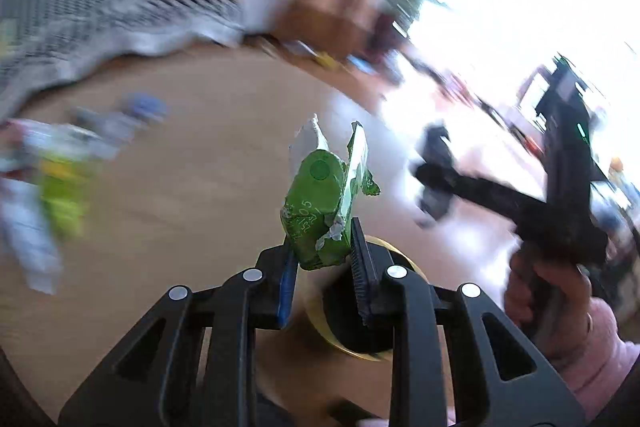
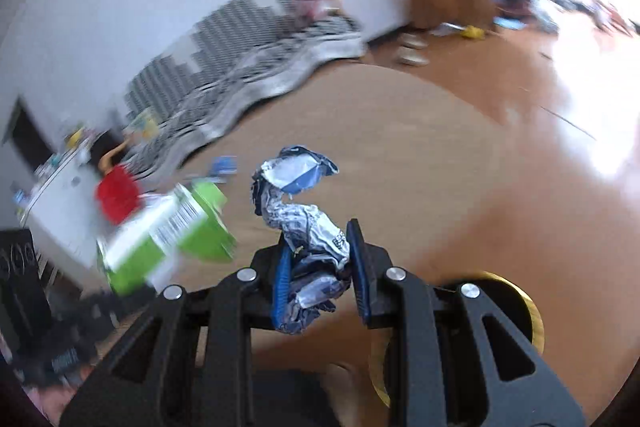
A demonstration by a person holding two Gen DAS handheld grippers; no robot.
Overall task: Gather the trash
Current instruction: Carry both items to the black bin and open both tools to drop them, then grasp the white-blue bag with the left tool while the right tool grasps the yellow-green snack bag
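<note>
Green wrapper (image 1: 320, 211), silver-blue wrapper (image 2: 310, 227)

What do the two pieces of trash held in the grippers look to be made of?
Green wrapper: thin printed foil-lined film, apparently; torn edges show silvery-white inside. Blue-and-silver wrapper: crumpled metallised film, shiny with sharp creases. Both held between the fingers.

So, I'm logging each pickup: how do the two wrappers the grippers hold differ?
The green wrapper in the left gripper is matte green with printed digits; the silver-blue wrapper in the right gripper is shiny foil. The green one stands upright, the silver-blue one twists leftward. Both are crumpled and clamped.
</note>
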